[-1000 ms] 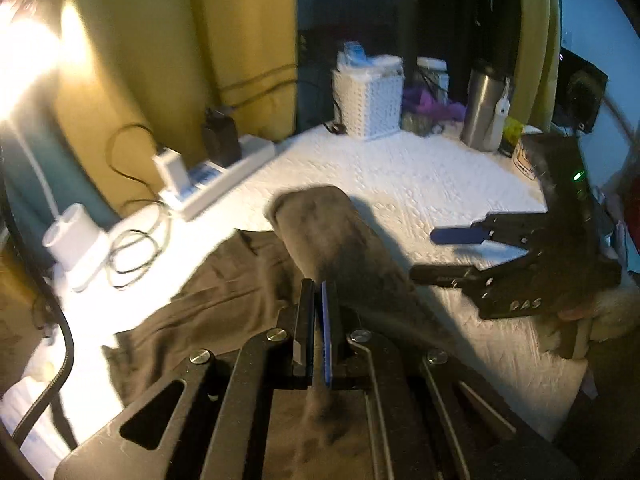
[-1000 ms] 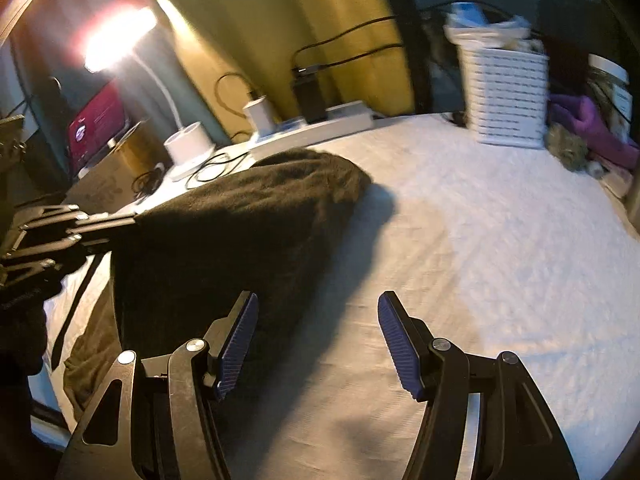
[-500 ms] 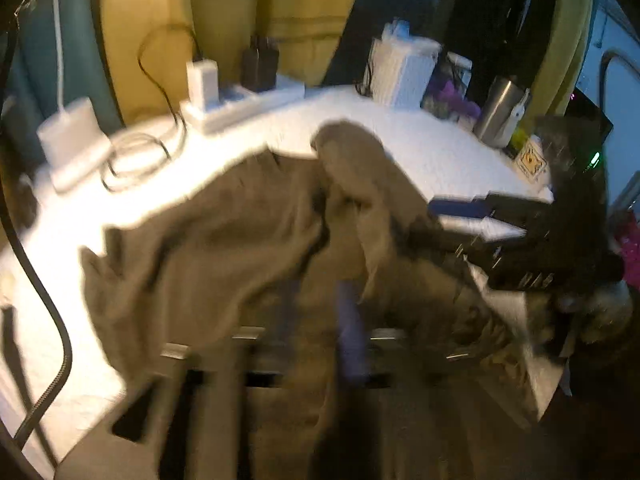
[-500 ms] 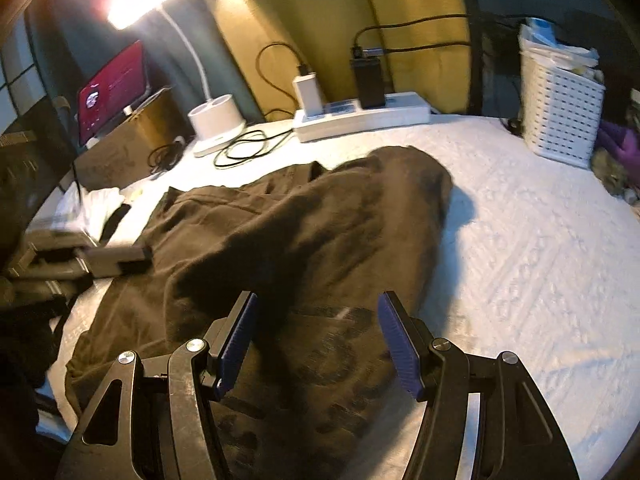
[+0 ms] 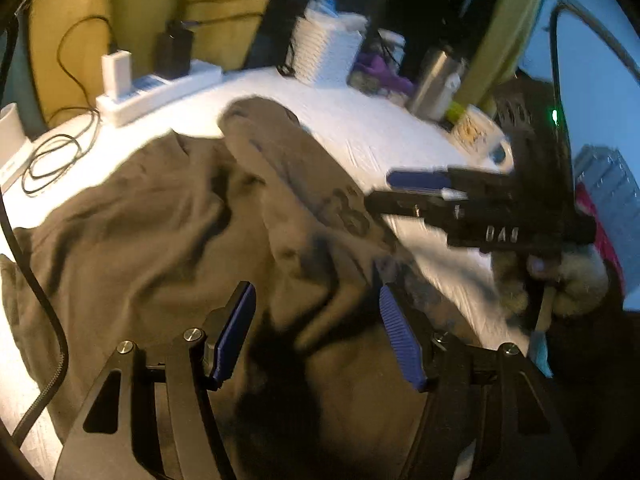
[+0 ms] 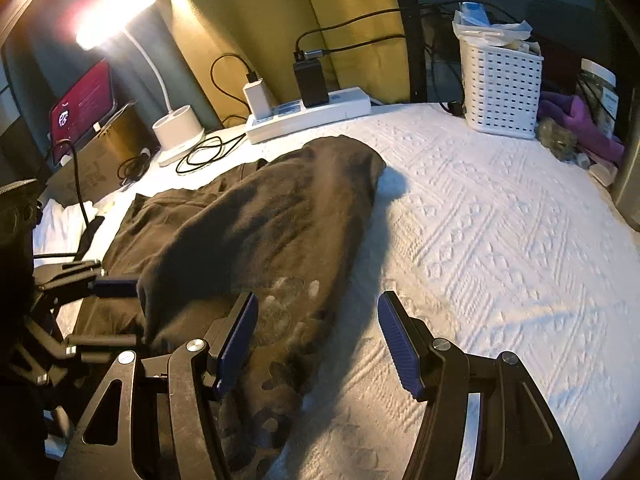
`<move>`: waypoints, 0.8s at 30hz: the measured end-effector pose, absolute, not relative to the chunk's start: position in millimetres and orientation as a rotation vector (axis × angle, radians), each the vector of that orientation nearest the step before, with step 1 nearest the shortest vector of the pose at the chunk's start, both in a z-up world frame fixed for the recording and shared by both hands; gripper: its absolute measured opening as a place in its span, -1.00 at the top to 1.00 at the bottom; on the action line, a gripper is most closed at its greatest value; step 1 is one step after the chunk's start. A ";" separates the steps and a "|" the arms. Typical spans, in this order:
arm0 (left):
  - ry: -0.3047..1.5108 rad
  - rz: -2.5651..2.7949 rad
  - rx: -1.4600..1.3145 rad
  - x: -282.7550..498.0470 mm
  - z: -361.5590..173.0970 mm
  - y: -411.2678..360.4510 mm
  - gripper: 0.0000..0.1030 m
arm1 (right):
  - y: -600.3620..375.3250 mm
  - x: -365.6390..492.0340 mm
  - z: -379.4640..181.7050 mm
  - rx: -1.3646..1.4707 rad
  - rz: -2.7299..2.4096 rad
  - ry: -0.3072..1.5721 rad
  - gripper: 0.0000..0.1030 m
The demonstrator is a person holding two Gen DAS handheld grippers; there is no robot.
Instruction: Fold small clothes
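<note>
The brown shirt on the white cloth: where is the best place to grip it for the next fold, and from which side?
Probably the shirt's rounded far end, near the power strip. It humps up off the cloth, so a finger could slip beneath it. Come from the bare right side with the open right gripper. The left gripper has just been opening, with the shirt below it.

Your left gripper [image 5: 316, 332] has just been opening, jaws apart, apparently gripping nothing. Your right gripper [image 6: 316, 344] points downward, jaws spread, gripping nothing.
</note>
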State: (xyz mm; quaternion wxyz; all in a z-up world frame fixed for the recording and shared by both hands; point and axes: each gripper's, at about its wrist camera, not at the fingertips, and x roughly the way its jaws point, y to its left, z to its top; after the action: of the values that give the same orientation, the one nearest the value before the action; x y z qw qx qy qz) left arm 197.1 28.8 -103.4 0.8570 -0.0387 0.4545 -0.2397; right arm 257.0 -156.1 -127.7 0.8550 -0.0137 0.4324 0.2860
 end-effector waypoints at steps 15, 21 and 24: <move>0.816 -0.372 -0.118 146.5 -63.7 56.1 0.91 | -149.3 248.2 -136.0 -0.030 0.599 0.913 -0.25; 0.767 -0.277 -0.104 95.0 -32.9 77.3 0.91 | -124.5 235.3 -132.3 -0.075 0.645 0.897 -0.25; 0.817 -0.215 -0.141 82.9 -49.4 93.6 0.91 | -108.4 227.1 -135.0 -0.101 0.675 0.898 -0.25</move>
State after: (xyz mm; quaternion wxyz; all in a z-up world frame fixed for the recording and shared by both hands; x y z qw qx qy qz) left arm 82.9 93.6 -49.4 0.9097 -0.0684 0.3960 -0.1043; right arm 227.1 -108.4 -135.0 0.8450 -0.0480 0.4257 0.3200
